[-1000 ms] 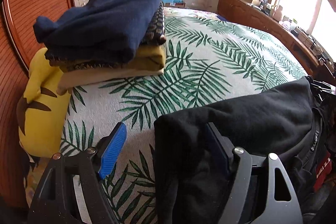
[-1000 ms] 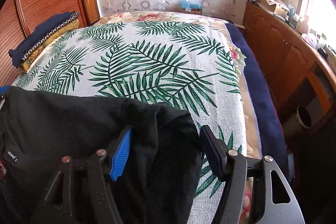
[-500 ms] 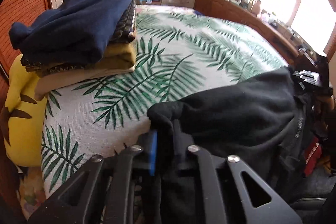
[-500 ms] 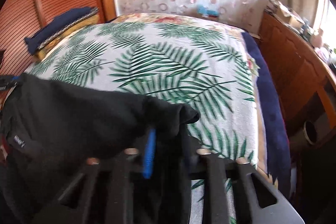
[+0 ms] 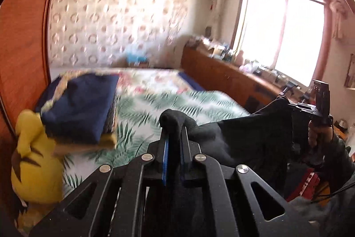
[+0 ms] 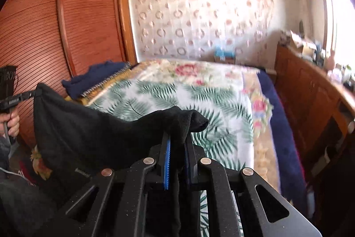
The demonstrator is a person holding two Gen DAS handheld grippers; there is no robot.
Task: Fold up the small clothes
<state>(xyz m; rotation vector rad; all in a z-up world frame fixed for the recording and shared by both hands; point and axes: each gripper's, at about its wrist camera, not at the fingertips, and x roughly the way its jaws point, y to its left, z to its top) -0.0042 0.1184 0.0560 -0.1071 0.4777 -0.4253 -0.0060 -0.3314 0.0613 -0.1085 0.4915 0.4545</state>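
Note:
A black garment (image 5: 248, 137) hangs stretched in the air between my two grippers, above the near edge of the palm-leaf bedspread (image 5: 150, 103). My left gripper (image 5: 174, 139) is shut on one corner of it. My right gripper (image 6: 177, 141) is shut on the other corner, and the garment (image 6: 88, 130) sags away to the left. Each gripper shows at the far end of the cloth in the other's view: the right one (image 5: 310, 108), the left one (image 6: 13, 101). The views are blurred by motion.
A stack of folded clothes with a navy piece on top (image 5: 82, 108) lies at the bed's left, also in the right wrist view (image 6: 97, 79). A yellow plush toy (image 5: 33, 159) sits below it. A wooden wardrobe (image 6: 55, 26) stands left, a cluttered wooden sideboard (image 5: 233, 77) right.
Both grippers closed on the black garment's corners and lifted it off the bed. The cameras now tilt up toward the wall and window.

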